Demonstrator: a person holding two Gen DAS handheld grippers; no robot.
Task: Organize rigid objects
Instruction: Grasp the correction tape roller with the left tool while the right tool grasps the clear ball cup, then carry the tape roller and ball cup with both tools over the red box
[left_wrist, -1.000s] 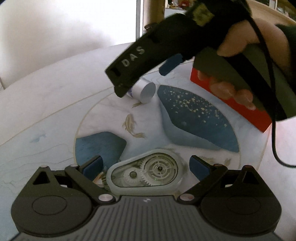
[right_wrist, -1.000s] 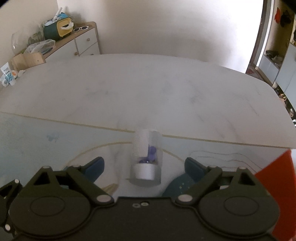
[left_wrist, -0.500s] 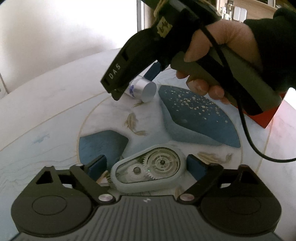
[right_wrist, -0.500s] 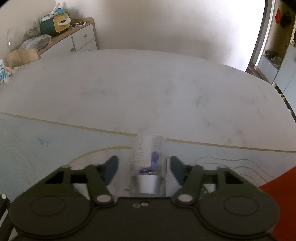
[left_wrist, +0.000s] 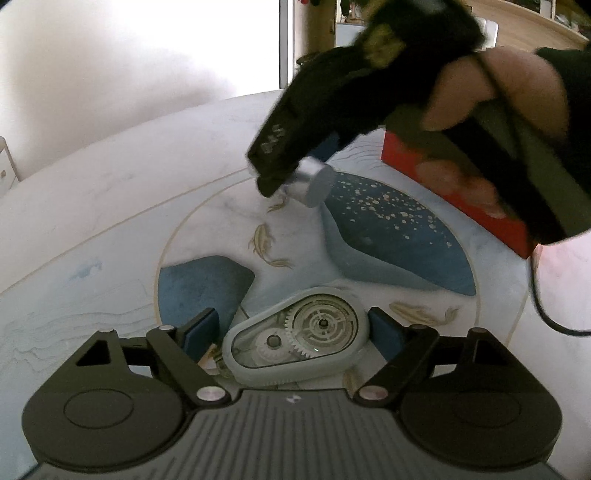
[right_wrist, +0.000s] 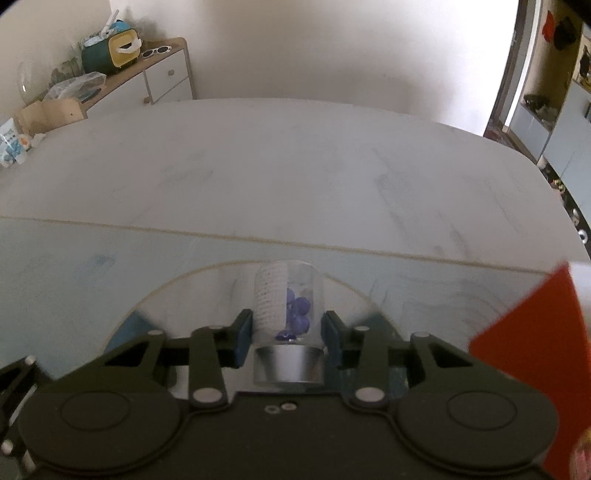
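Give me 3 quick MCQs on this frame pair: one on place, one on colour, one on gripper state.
1. Where is the correction tape dispenser?
A. Flat on the mat between the left gripper's fingers
B. On top of the red box
C. Inside the vial

2. What colour are the beads in the clear vial?
A. Green
B. Blue-purple
C. Yellow

3. How is the right gripper set?
A. Wide open, nothing between the fingers
B. Shut with nothing in it
C. Fingers drawn in against the vial's sides

Key: 1 A, the left wrist view shows it lying between the two open blue pads. 2 B, blue-purple beads show through the vial wall. 3 C, the jaws have just been closing and the pads now flank the vial above its silver cap.
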